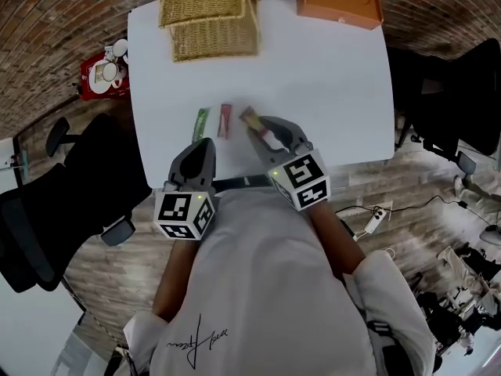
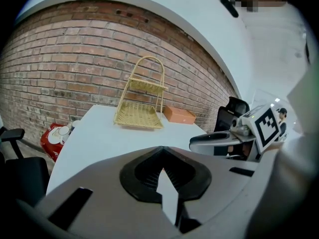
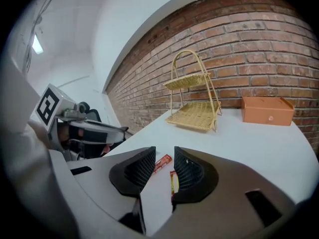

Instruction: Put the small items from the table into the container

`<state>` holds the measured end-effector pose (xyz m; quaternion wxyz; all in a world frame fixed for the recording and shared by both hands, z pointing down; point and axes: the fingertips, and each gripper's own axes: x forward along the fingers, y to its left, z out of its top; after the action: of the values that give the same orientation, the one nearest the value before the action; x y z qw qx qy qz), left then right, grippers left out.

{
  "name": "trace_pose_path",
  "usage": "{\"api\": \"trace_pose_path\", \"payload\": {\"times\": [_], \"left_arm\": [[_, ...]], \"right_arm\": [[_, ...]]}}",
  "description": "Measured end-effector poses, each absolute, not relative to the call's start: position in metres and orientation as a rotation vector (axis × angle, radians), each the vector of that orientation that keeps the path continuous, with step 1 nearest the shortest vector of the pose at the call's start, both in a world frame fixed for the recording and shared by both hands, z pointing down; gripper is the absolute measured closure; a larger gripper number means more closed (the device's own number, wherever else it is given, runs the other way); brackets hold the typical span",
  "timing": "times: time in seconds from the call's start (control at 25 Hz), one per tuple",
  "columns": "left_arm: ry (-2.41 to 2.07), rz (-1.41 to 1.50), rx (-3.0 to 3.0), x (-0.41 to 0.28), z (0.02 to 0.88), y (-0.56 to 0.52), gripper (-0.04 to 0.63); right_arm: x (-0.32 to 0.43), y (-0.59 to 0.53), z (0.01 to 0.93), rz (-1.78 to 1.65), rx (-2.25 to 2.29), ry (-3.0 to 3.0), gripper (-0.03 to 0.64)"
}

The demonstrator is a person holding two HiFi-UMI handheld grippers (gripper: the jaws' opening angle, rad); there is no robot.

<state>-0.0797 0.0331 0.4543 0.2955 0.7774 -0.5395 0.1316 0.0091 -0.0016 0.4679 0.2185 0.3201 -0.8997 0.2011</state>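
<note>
White shirt (image 1: 266, 288) of the person fills the near edge at 6 o'clock. Just past it are the two marker cubes, then both sets of jaws over the near rim of the white table (image 1: 337, 84).

Left gripper (image 1: 203, 147): jaws pressed together, nothing in them. It hangs at 7 o'clock of the packets, apart from them.

Right gripper (image 1: 268, 128): jaws parted, pads bare, pressing on nothing. Its own view shows the yellow sachet (image 3: 174, 181) lying flat in the gap beyond the tips. The red sachet (image 3: 163, 162) lies just beside it at 11 o'clock. Cannot tell whether the tips touch the tabletop.

Row on the table in the head view, 9 to 3 o'clock: green sachet (image 1: 201, 124), the red one, then the yellow one partly under the right jaws. None is in a container yet.

Far edge: two-tier wicker stand (image 1: 210, 14) at 11 o'clock, orange box (image 1: 338, 0) at 1 o'clock with its lid down. The stand's open trays look the likelier container, but that is a guess.

Step in hand, as I read it: pick up the yellow sachet.
- It is flat, thin film, so the tips likely need to come right down to the tabletop.
- Straddle the narrow width and close near the middle.
- Keep the inner jaw off the red sachet, which is close enough to be dragged along.
- Lift straight up before heading for 11 o'clock.
- The left gripper is best kept clear.
</note>
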Motion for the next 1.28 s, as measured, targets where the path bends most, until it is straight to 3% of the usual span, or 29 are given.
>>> {"api": "trace_pose_path", "payload": {"times": [0.84, 1.28], "left_arm": [[-1.417, 0.348, 2.057, -0.081, 0.458, 0.025, 0.584], [-1.451, 0.342, 2.041, -0.089, 0.455, 0.027, 0.584]], "right_arm": [[0.011, 0.001, 0.552, 0.584, 0.778, -2.292, 0.462], [0.013, 0.006, 0.584, 0.474, 0.723, -2.181, 0.459]]}}
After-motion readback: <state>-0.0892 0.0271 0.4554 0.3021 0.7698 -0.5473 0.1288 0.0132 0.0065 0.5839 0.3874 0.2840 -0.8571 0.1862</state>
